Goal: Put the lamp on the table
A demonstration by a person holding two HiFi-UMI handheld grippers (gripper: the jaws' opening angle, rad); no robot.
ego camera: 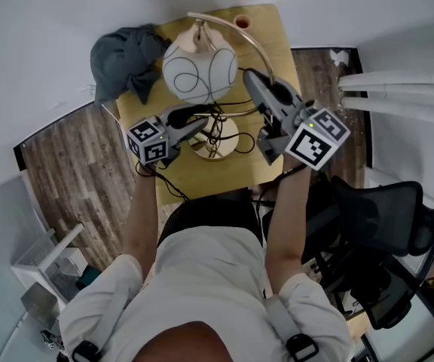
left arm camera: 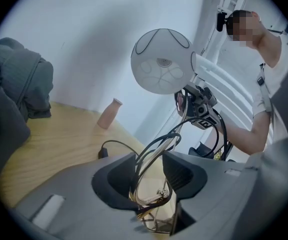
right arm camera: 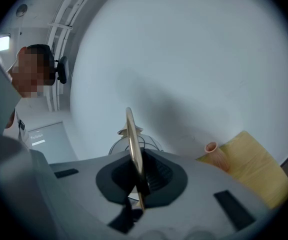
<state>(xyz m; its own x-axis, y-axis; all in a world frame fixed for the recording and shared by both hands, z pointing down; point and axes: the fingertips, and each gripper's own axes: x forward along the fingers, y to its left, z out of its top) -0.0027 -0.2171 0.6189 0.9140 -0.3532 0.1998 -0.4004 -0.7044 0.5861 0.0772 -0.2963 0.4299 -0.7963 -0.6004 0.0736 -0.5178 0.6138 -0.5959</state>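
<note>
Closest in, the left gripper (ego camera: pixel 199 124) stands with its jaws wide apart around the lamp's brass base ring (ego camera: pixel 218 139) and a loop of black cord (ego camera: pixel 215 116), pressing on neither. At 3 o'clock of the base, the right gripper (ego camera: pixel 250 78) is clamped tight on the thin brass arc stem (ego camera: pixel 261 51). The lamp (ego camera: pixel 200 70) stands on the small wooden table (ego camera: pixel 266 29), with its base near the 6 o'clock edge. Its long axis runs upright: the stem rises from the base, bows out toward 3 o'clock and curls over toward 12, hanging the globe shade (left arm camera: pixel 163 61) above the tabletop.

The likeliest trouble, as I judge it, is the cord. It is tangled between the open left jaws, so it could snag when that gripper backs out and drag the base off the near edge. The lamp also looks top-heavy and could tip if the right gripper lets go askew.

Farther off, a grey garment (ego camera: pixel 123 59) lies at 10 o'clock and a pink vase (ego camera: pixel 242 21) at 1.
</note>
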